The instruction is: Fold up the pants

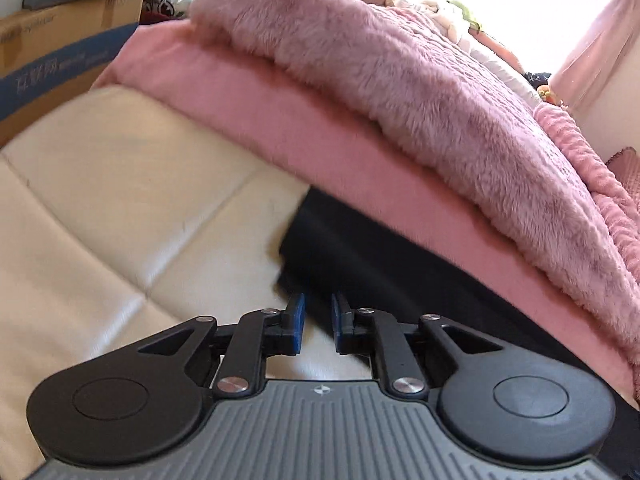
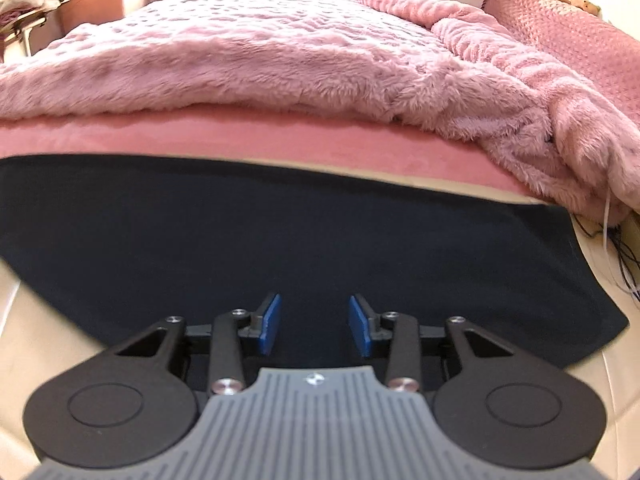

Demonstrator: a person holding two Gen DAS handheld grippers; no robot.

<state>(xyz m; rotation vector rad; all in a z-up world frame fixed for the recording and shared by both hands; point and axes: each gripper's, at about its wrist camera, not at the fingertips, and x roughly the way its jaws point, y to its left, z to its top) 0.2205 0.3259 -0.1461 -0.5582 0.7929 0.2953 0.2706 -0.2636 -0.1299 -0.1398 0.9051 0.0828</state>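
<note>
The fingers of the left gripper stand a little apart with nothing between them, above the cream bench at the left edge of the dark pants. The right gripper is released too, empty over the pants, which lie flat near the pink blanket.

Bright window glare, motion blur, fisheye warping
</note>
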